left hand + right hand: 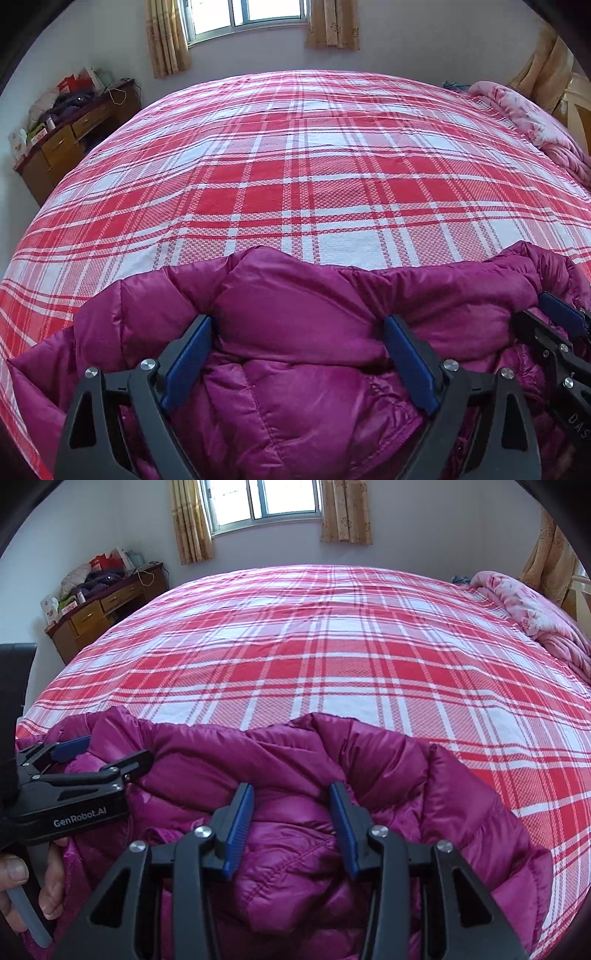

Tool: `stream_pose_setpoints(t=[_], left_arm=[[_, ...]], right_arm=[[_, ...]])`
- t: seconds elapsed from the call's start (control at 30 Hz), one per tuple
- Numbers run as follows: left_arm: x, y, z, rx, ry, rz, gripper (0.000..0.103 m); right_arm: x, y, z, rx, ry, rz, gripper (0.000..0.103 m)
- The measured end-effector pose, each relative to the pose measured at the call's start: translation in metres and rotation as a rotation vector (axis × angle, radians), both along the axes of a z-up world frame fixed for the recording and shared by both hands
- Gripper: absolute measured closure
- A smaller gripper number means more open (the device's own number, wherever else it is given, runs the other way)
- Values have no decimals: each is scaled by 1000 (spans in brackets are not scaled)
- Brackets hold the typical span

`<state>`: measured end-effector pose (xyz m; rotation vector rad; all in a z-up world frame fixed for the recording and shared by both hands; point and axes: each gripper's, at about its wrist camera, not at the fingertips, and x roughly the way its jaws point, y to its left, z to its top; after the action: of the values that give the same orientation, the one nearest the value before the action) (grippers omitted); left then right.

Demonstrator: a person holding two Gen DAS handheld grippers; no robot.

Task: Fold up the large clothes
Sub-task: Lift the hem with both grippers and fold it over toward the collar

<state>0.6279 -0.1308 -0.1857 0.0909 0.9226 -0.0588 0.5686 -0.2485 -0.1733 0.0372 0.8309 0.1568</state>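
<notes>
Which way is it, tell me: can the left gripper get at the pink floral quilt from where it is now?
Probably not. The left gripper sits at the near edge of the bed over the magenta down jacket, while the pink floral quilt lies at the far right corner, across the whole plaid bedspread. Nothing blocks it.

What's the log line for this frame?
stage: pre-grasp | left gripper: open over magenta down jacket | right gripper: open over jacket | bed: plaid sheet

Black left claw (297, 332), blue pads (186, 363), silver screws — right claw (291, 805) alike, "GenRobot.AI" lettering, bare-skinned hand (22, 886)
</notes>
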Motion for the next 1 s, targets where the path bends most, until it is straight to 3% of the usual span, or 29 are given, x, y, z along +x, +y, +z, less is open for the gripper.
stream_pose_setpoints(t=[0.27,1.0], left_arm=[[1,0,-2,9,2,3,7],[1,-1,-3,18,-1,7,6]], right_arm=[[3,7,-4,-59,14,-7,57],[7,12,-7,-97,32,-10,57]])
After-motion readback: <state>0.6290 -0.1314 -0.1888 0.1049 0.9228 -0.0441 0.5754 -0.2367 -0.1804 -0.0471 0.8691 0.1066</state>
